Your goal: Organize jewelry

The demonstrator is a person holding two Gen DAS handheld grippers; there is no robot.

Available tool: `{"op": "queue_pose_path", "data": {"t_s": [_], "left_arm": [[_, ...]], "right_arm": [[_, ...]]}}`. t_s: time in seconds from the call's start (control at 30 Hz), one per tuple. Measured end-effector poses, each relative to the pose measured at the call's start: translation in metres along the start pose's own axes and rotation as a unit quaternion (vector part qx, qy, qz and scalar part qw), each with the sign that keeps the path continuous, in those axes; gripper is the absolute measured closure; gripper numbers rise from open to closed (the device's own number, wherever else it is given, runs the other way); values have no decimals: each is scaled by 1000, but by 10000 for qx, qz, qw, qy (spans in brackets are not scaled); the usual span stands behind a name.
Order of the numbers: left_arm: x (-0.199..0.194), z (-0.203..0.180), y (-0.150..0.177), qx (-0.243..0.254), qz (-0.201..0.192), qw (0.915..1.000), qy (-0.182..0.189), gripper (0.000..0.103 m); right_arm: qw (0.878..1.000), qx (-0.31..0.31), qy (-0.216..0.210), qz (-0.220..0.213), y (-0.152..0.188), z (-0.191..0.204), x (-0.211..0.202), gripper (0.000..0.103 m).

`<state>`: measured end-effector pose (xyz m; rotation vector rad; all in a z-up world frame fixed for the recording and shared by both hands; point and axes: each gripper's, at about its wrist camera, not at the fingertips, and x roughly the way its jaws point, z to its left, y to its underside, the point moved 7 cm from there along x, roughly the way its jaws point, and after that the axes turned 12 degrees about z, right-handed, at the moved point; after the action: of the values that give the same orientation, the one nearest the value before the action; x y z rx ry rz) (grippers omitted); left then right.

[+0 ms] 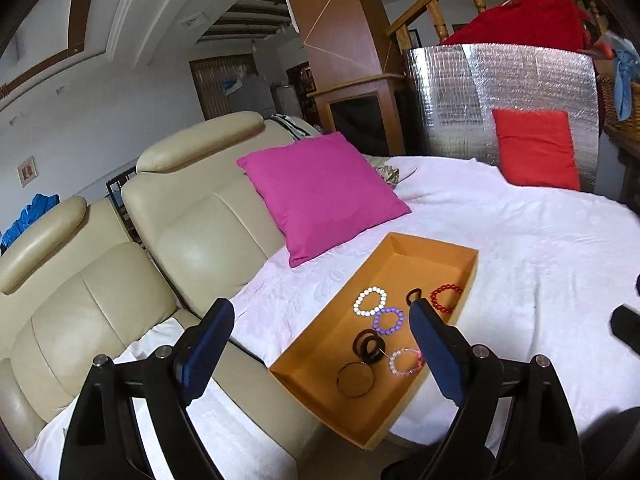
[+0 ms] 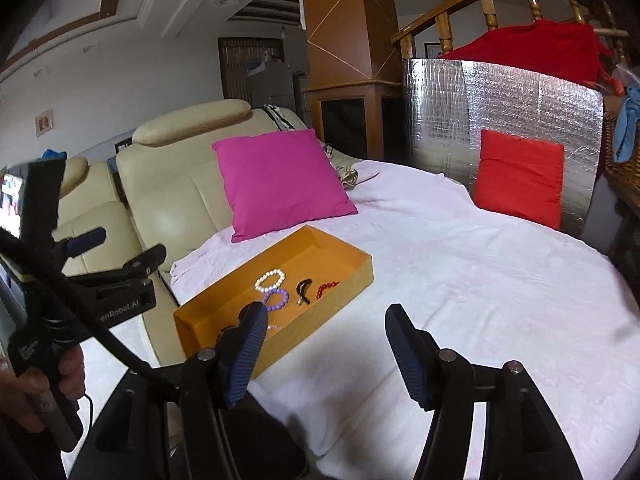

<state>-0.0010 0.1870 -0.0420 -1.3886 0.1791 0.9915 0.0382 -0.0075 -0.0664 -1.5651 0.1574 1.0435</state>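
Several bracelets and hair ties lie loose in the orange tray [image 1: 460,258] on the white bedspread [image 1: 540,264]: white bead bracelet [image 1: 370,301], purple bead bracelet [image 1: 387,320], red bead bracelet [image 1: 444,298], clear pink bracelet [image 1: 406,362], black hair ties [image 1: 366,345]. Left gripper [image 1: 322,354] hovers over the tray, fingers spread, holding nothing; right gripper [image 2: 326,354] hangs beside the tray, likewise spread and empty. Each piece is probably light and limp on elastic, with smooth beads that may slip. A pinch across one side of the ring, pads bearing on the beads, seems best.
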Motion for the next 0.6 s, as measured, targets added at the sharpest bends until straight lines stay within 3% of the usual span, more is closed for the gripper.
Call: {"op": "queue_pose_path", "data": {"t_s": [0.27,0.43,0.6], "left_arm": [[-53,16,14,-166,-133,9992,330,12],[-72,24,19,-255,-317,9988,283,3],[-77,28,21,-209,-374,9988,221,3]], "right_arm": [[9997,142,214,18,15,22,-40,37],[9996,76,282,-44,19,34,-57,33],[9995,-3,305,-62,20,43,-64,33]]}}
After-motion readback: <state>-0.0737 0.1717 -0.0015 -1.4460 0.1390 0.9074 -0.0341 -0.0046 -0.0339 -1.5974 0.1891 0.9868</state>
